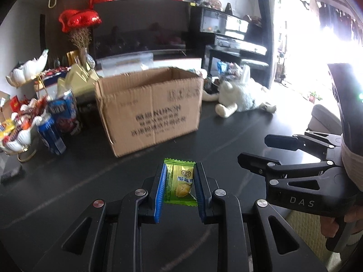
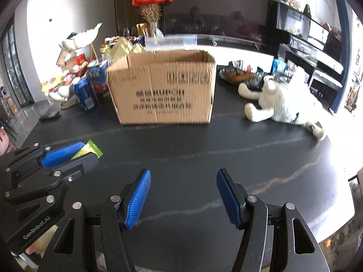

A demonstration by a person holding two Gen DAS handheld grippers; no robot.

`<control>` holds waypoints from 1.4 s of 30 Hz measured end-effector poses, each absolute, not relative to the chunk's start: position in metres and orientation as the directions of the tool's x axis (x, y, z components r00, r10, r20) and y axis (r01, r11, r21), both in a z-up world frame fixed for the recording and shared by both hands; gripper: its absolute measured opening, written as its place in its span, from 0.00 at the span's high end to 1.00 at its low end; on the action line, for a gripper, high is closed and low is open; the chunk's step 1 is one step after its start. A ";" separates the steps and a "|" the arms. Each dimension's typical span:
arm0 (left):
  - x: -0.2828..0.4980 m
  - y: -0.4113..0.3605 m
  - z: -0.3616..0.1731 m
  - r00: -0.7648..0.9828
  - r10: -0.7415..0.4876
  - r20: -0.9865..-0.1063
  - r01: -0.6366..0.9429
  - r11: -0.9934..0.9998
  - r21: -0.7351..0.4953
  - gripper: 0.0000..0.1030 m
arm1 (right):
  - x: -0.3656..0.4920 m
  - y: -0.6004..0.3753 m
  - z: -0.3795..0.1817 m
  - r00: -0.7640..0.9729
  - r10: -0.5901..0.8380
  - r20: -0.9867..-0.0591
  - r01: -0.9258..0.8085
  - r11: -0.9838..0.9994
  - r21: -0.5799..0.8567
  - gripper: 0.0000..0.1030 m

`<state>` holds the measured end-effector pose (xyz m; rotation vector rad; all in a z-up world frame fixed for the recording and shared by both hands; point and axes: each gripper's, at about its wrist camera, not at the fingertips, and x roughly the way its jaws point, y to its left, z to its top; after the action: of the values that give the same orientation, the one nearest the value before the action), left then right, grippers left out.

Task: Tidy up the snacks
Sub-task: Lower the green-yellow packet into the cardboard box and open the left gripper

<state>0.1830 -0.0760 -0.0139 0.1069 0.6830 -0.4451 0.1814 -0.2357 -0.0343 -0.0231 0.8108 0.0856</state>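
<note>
As left claw (image 1: 180, 182) grips, green-yellow candy wrapper (image 1: 180, 184)

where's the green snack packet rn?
The green snack packet is clamped between the left gripper pads, low centre in the left wrist view, in front of the cardboard box; the right gripper is open and empty beside it.

Both wrist views low over table (image 1: 68, 181), facing shared cardboard box (image 2: 163, 86)

Home living room – TV (image 1: 140, 29), piano (image 1: 233, 34), plush toy (image 2: 285, 99) on table (image 2: 204, 149)
</note>
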 end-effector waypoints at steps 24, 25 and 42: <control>0.286 -0.059 0.047 0.750 -0.331 -0.572 0.364 0.930 -0.061 0.76 | 0.284 -0.222 0.020 0.751 0.079 -0.656 -0.105 0.994 -0.001 0.40; 0.291 -0.059 0.048 0.751 -0.329 -0.573 0.361 0.931 -0.060 0.76 | 0.287 -0.222 0.021 0.751 0.081 -0.655 -0.106 0.994 0.002 0.40; 0.375 -0.066 0.058 0.681 -0.280 -0.677 0.315 0.946 -0.075 0.76 | 0.367 -0.224 0.033 0.656 0.066 -0.752 -0.103 0.995 -0.002 0.40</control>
<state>0.3745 -0.0657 0.0575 0.0486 0.7514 -0.3339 0.3671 -0.2245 0.0326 -0.0461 0.8497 0.0956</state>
